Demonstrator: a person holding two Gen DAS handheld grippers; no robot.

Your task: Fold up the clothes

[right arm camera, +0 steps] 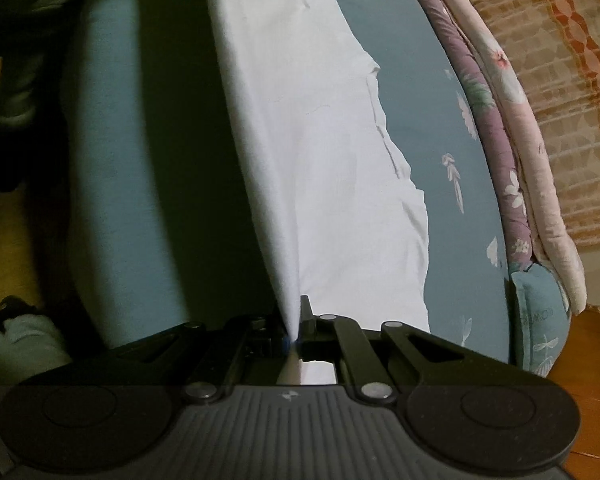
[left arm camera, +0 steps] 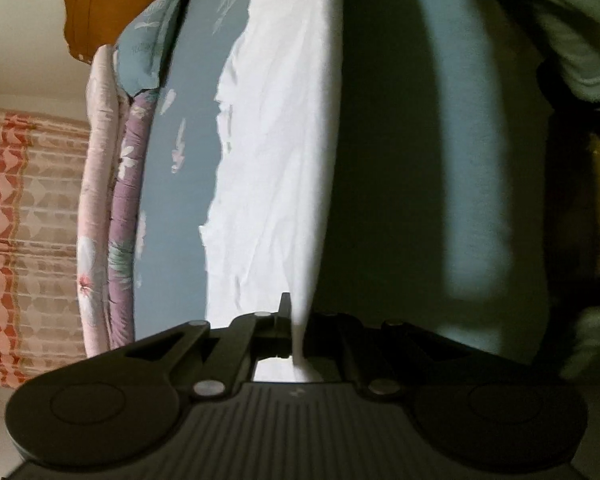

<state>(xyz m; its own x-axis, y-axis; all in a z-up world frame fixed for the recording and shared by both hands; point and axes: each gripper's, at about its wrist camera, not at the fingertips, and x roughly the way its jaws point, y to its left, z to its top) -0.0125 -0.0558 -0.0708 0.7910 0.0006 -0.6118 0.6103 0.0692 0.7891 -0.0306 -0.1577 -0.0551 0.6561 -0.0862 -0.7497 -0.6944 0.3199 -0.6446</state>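
Over blue bedsheet [left arm camera: 188, 184]: left gripper [left arm camera: 296, 320], right gripper [right arm camera: 296, 320] both pinching white garment [left arm camera: 272, 152] edge.

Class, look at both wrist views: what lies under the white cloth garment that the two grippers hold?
Under the white cloth garment lies a blue bedsheet with a pale floral print, visible beside it. A dark shadow falls under its lifted edge. Whatever lies beneath the resting part is covered.

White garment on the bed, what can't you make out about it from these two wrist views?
- Garment type: white cloth runs past the top edge of both views.
- Underside: lost in its own dark shadow.
- Pinched edge: hidden inside the left claw and right claw.
- Fabric detail: blurred.
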